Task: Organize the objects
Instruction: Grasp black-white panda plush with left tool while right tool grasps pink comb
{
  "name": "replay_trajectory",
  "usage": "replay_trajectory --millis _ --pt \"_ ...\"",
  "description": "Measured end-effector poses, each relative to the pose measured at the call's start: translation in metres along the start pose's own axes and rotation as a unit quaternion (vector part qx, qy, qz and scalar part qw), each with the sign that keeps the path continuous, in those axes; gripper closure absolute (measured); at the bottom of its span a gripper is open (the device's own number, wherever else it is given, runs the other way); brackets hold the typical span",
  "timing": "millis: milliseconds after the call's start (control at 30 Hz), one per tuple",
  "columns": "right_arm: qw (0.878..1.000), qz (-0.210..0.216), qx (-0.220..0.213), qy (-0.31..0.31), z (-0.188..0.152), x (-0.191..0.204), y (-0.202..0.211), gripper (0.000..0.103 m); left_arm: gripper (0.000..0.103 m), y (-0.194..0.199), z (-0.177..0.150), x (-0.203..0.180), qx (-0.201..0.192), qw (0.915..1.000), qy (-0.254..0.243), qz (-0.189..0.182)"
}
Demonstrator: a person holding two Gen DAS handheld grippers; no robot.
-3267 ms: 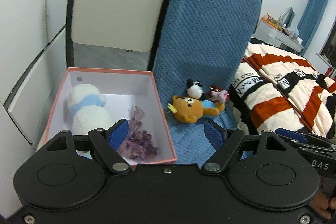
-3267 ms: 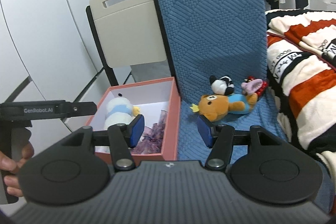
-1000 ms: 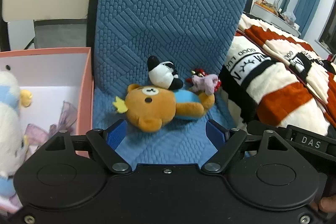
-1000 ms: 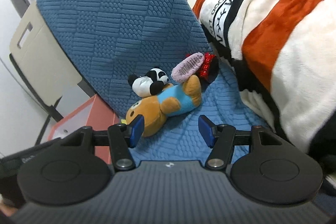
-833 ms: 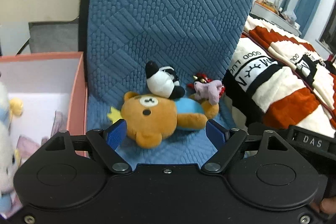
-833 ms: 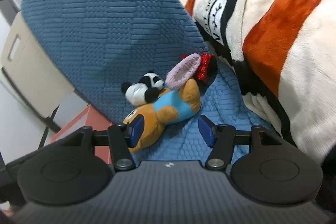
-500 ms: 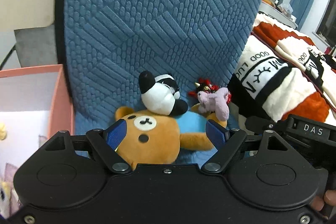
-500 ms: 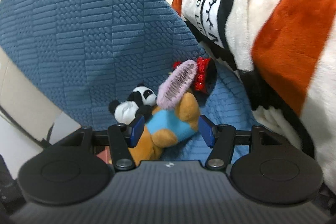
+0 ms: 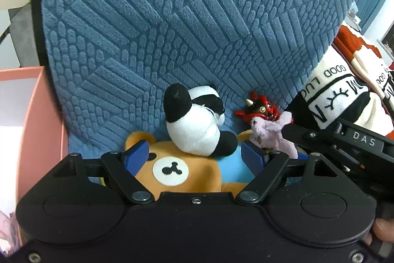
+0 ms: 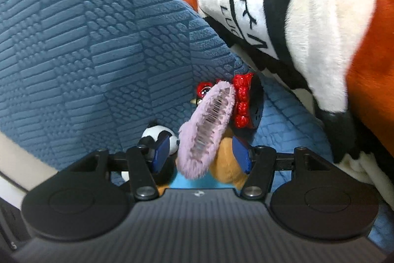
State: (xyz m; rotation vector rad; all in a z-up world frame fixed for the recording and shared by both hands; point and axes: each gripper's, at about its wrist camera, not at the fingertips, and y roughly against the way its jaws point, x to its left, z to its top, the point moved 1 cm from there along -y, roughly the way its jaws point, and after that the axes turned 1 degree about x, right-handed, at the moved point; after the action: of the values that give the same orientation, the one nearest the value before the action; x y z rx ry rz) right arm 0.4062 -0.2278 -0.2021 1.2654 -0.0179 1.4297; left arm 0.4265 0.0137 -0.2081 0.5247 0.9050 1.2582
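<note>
Blue chair cushion [image 9: 172, 16] ahead, both claws gape: left claw [image 9: 194, 154] should straddle the bear [image 9: 172, 171], right claw [image 10: 202, 153] the purple clip [image 10: 209, 125].

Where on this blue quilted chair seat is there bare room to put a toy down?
Bare blue quilted seat shows between the red beaded toy and the striped fleece blanket. A narrower strip lies between the orange bear plush and the pink cardboard box. The middle is crowded: panda plush atop the bear, fuzzy lilac hair clip alongside.
</note>
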Motion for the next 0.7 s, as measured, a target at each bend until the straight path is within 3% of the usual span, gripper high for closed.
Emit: replay_trajectory --millis 267,467,600,700 --pt "1.0 -0.007 0.002 -0.03 0.005 -0.004 -0.017 0.044 0.024 -0.026 0.012 0.005 0.021 0.9997 0.007 0.003" --pt "0.999 -0.019 0.007 -0.044 0.009 -0.007 -0.029 0.054 0.028 -0.041 0.019 0.009 0.033 0.9993 0.015 -0.007" --pt "0.999 -0.017 0.007 -0.049 0.011 -0.008 -0.03 0.058 0.046 -0.044 0.021 0.011 0.038 0.9986 0.021 -0.03" --pt "0.999 -0.021 0.004 -0.04 0.011 -0.005 -0.029 0.06 0.052 -0.044 0.023 0.009 0.036 0.9985 0.019 -0.035"
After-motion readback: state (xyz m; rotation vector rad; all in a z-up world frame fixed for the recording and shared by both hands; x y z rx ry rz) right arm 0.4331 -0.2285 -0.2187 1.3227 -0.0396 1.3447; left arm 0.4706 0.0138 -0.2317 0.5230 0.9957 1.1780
